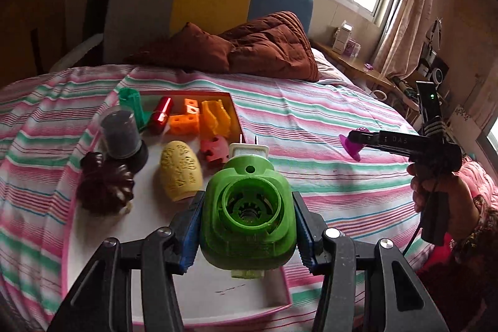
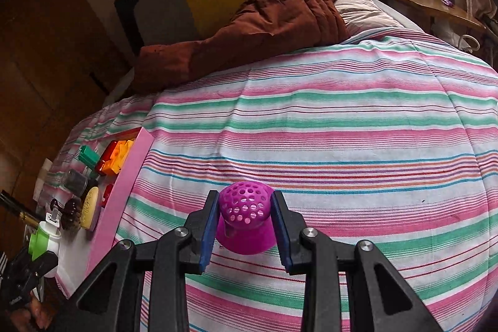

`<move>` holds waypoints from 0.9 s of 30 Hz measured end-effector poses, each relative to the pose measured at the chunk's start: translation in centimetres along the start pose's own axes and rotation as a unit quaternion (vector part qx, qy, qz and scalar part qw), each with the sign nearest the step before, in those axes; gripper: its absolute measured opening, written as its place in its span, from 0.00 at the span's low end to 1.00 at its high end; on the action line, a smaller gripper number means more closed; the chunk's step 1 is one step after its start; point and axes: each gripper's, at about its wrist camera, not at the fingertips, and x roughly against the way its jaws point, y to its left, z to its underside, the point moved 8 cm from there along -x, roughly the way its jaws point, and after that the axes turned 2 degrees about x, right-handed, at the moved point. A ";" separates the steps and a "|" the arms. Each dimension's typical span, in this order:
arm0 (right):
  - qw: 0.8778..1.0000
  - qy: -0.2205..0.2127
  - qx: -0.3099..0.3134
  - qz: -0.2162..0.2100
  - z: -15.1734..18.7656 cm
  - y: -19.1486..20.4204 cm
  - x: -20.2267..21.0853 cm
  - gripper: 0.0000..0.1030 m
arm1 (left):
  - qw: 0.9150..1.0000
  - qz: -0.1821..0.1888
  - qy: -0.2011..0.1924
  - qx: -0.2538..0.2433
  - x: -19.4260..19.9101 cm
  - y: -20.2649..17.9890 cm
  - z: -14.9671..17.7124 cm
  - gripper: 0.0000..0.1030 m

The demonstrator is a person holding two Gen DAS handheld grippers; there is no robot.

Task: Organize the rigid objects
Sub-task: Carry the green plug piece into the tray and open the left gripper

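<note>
My left gripper clamps the green plug-in housing by its flat sides above the pink-rimmed tray; hollow plastic, probably light and stiff. My right gripper pinches the perforated purple dome over the striped bedspread, likelier fragile.

text: "DAS" in pale letters | on: side of right tongs | yellow block: raised marks, unreadable
</note>
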 end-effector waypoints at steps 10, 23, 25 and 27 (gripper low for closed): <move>0.999 -0.013 0.033 -0.012 -0.1 2.0 0.4 0.32 | 0.998 -0.062 0.029 -0.006 0.5 5.7 3.3 0.51; 0.998 -0.019 0.047 -0.026 0.0 3.0 0.8 0.32 | 0.995 -0.092 0.047 0.004 -0.3 9.1 4.0 0.55; 0.998 -0.021 0.051 -0.029 0.0 3.2 0.9 0.32 | 0.995 -0.091 0.040 0.010 0.1 9.2 4.0 0.63; 0.998 -0.023 0.055 -0.035 0.0 3.6 1.0 0.32 | 0.995 -0.092 0.026 0.023 0.9 9.2 3.9 0.70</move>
